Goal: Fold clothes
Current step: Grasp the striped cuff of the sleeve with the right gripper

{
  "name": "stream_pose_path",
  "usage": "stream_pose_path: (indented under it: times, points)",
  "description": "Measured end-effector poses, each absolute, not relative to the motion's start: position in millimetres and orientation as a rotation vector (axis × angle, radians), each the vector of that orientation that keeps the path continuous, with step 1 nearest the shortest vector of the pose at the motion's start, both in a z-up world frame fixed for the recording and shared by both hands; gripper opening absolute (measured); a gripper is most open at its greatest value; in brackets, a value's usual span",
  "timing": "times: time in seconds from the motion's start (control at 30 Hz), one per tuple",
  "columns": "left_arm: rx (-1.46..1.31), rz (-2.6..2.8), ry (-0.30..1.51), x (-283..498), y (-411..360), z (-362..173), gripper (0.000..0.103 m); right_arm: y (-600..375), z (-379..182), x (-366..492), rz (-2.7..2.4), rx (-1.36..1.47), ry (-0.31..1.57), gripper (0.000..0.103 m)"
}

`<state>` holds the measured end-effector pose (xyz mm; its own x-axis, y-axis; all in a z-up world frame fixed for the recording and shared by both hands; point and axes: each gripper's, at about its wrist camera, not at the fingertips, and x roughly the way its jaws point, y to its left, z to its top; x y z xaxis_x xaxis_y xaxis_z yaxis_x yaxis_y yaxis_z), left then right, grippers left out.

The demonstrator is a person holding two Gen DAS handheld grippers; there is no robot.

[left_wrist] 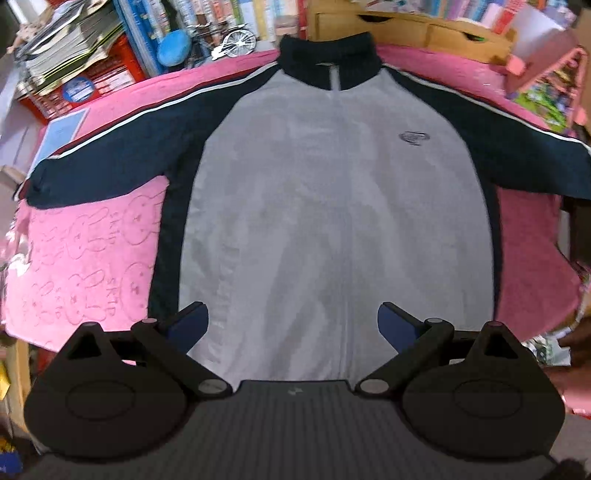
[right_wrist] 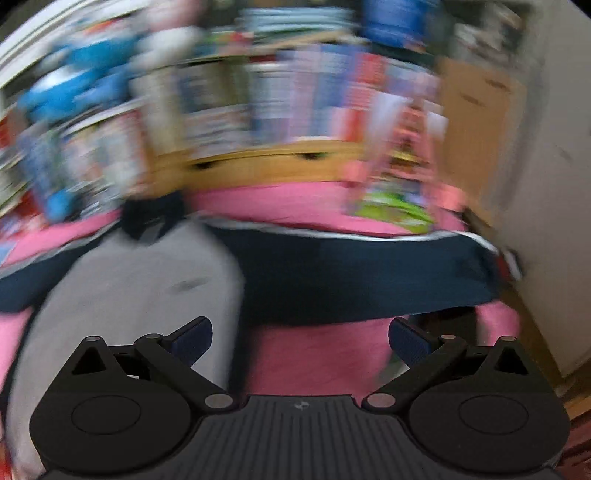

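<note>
A grey jacket (left_wrist: 332, 206) with navy sleeves and a navy collar lies spread flat, front up, on a pink blanket (left_wrist: 85, 258). Both sleeves stretch out sideways. My left gripper (left_wrist: 293, 325) is open and empty above the jacket's bottom hem, near its middle. In the blurred right wrist view the jacket's grey body (right_wrist: 122, 302) is at the left and its navy right sleeve (right_wrist: 369, 273) runs across to the right. My right gripper (right_wrist: 300, 341) is open and empty, above the pink blanket just below that sleeve.
Stacked magazines and red crates (left_wrist: 74, 55) crowd the back left. A wooden drawer unit (left_wrist: 424, 29) and pink boxes (left_wrist: 543, 66) stand behind the blanket. A cardboard panel (right_wrist: 476, 122) and a pale wall (right_wrist: 554, 221) are at the right.
</note>
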<state>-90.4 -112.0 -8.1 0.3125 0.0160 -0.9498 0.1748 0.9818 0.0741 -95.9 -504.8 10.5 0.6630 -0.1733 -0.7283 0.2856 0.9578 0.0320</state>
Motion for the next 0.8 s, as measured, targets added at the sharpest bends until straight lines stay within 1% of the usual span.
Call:
stream_pose_path:
  times: [0.27,0.4,0.6,0.63,0.67,0.7,0.73,0.77,0.8]
  points:
    - [0.156,0.035,1.341,-75,-113,-15,0.1,-671,-57,-23,-0.6,0.324,0.791,0.103]
    - [0.163,0.088,1.367,-66,-112,-20,0.1,-718,-87,-2,-0.747,0.441,0.8,0.103]
    - [0.155,0.146,1.392,-52,-105,-23,0.1,-762,-115,9,-0.87,0.567,0.774,0.103]
    - [0.157,0.149,1.391,-48,-105,-23,0.1,-768,-119,12,-0.871,0.587,0.778,0.101]
    - [0.158,0.153,1.39,-45,-105,-23,0.1,-773,-124,15,-0.869,0.611,0.788,0.098]
    - [0.159,0.156,1.389,-41,-105,-23,0.1,-778,-128,17,-0.866,0.637,0.8,0.083]
    - [0.161,0.159,1.388,-38,-105,-23,0.1,-781,-131,18,-0.861,0.662,0.812,0.056]
    - [0.163,0.154,1.385,-35,-106,-23,0.1,-785,-134,20,-0.856,0.688,0.825,0.045]
    - [0.165,0.149,1.382,-33,-107,-24,0.1,-785,-133,19,-0.848,0.708,0.814,0.038]
